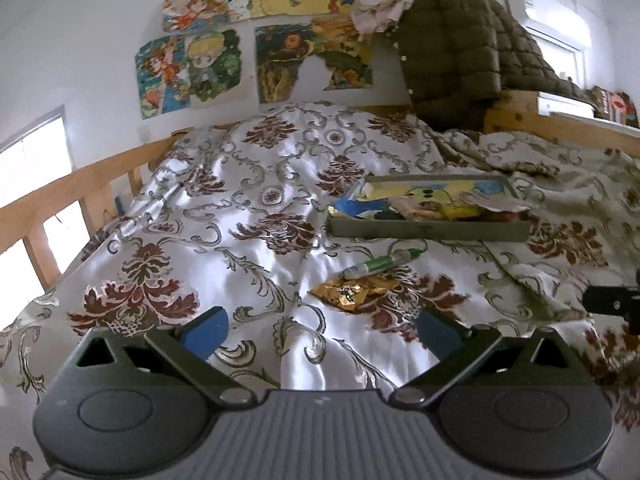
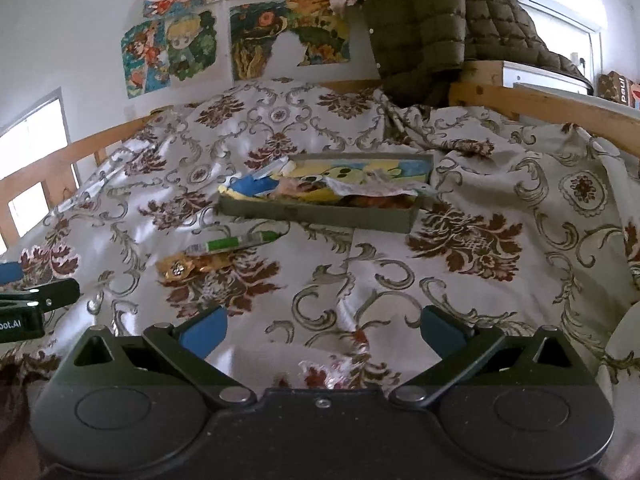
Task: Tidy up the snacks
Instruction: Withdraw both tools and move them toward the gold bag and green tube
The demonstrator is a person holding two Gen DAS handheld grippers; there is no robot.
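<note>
A shallow grey-green box holding several snack packets lies on the patterned bedspread. In front of it lie a green and white stick packet and a gold foil packet, side by side. My left gripper is open and empty, just short of the gold packet. My right gripper is open and empty, to the right of both loose packets and nearer than the box.
The bed has a wooden rail on the left and a wooden frame at the back right. A quilted olive jacket hangs over the headboard. Posters cover the wall.
</note>
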